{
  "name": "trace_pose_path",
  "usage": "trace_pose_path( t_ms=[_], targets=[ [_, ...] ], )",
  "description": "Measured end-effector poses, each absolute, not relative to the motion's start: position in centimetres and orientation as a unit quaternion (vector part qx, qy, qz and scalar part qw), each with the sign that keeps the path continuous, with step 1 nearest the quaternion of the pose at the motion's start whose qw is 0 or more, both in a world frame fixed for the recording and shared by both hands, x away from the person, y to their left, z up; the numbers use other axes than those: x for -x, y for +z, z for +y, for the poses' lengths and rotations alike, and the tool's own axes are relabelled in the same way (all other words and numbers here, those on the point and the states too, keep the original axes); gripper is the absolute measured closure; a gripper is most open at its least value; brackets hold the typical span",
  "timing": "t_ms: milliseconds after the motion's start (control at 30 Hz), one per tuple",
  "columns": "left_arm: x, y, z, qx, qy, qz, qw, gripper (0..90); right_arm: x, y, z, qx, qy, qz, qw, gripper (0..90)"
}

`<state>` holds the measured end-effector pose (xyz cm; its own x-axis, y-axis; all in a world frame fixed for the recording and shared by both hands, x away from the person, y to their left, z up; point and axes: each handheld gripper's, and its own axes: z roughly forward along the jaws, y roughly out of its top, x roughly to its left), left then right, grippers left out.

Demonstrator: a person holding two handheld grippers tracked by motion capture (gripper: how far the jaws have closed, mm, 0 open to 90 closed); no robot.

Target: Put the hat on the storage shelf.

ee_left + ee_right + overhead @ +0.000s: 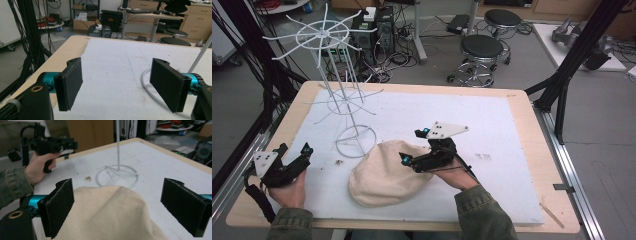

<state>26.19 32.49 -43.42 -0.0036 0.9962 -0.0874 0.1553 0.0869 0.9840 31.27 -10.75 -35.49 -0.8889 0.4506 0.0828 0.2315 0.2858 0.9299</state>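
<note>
From the high view I see the cream cap lying on the white mat of the desk, near the front edge, its rim touching the base ring of the white wire rack. My right tongs hover over the cap's right side, jaws apart; my left tongs sit well apart at the desk's left edge.

In the left gripper view, my jaws stand apart over bare mat, the rack's ring beside the right jaw.

In the right gripper view, my jaws are spread wide either side of the cap, with the rack just behind it.
</note>
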Motion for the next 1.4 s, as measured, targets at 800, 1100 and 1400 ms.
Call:
trace_pose_path(
  t_ms=[800, 1100, 1400],
  targets=[
    [-26.2, -43.4, 32.4, -0.518, 0.437, 0.555, 0.483, 26.3, -29.5, -38.5, -5.5, -0.096, 0.46, 0.883, -0.002, 10.6],
    [-26.3, -43.4, 32.5, -0.518, 0.435, 0.555, 0.484, 26.3, -29.1, -39.8, -4.0, -0.069, 0.425, 0.902, -0.021, 10.6],
    [-26.3, -43.4, 32.4, -0.518, 0.435, 0.554, 0.484, 26.3, -29.0, -40.7, -3.5, -0.05, 0.391, 0.918, -0.04, 13.0]
  ],
)
